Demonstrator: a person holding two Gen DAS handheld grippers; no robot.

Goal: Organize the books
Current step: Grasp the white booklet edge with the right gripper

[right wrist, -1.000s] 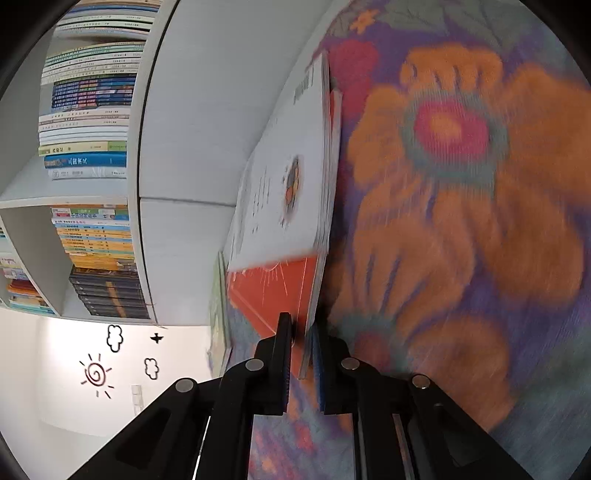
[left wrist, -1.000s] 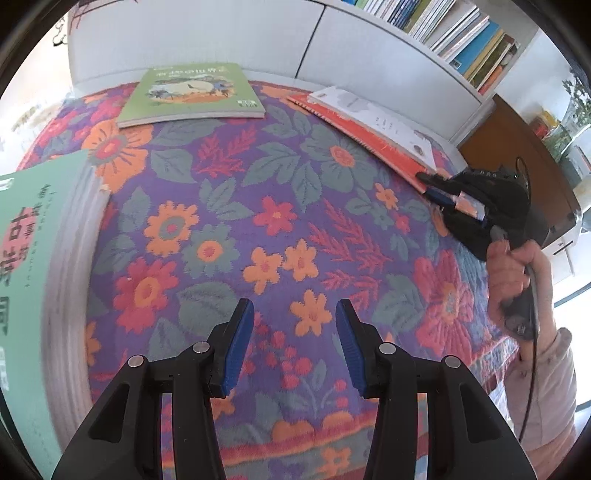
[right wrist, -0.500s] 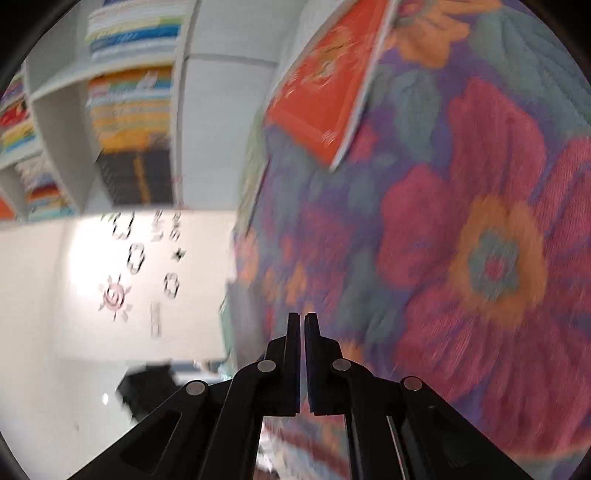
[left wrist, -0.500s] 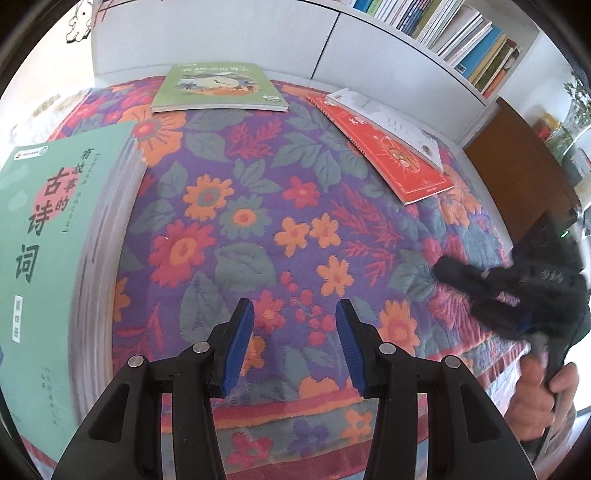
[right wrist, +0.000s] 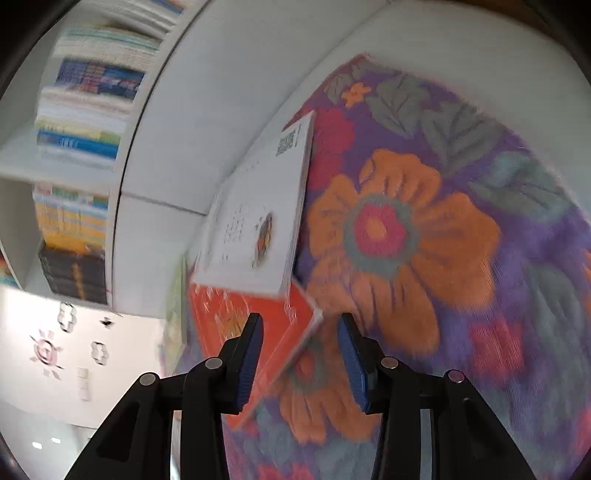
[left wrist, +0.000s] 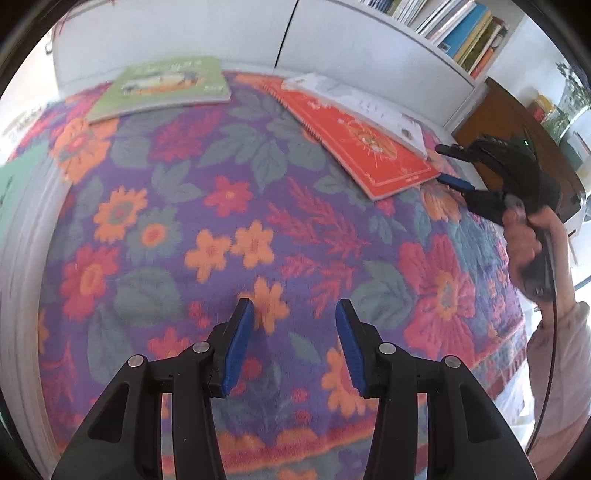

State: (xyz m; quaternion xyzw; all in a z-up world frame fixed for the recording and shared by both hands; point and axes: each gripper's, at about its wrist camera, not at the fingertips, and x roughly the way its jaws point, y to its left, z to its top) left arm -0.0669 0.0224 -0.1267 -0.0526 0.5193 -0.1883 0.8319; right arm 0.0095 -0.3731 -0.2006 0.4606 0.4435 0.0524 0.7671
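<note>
On the floral cloth [left wrist: 236, 206] lie a green book [left wrist: 162, 85] at the back and an orange book [left wrist: 354, 144] with a white book [left wrist: 354, 101] resting on its far side. A thick mint-green book [left wrist: 18, 192] fills the left edge. My left gripper [left wrist: 293, 314] stands open over bare cloth with nothing between its fingers. My right gripper [right wrist: 299, 328] is at the near corner of the orange book [right wrist: 284, 332]. Its jaws are opening, the corner sits between the pads, and neither pad presses on it. The white book [right wrist: 258, 221] lies just beyond.
A white bookshelf [left wrist: 461, 33] packed with books runs along the back of the table and also shows as shelves [right wrist: 81, 147] on the left of the right wrist view. A brown wooden cabinet [left wrist: 517, 125] stands at the right. A hand [left wrist: 524, 236] grips the right tool.
The right gripper held the orange book's corner, pulled away shut, then came back and opened around that corner. The left wrist view shifted right, sliding the mint-green book toward the left edge.
</note>
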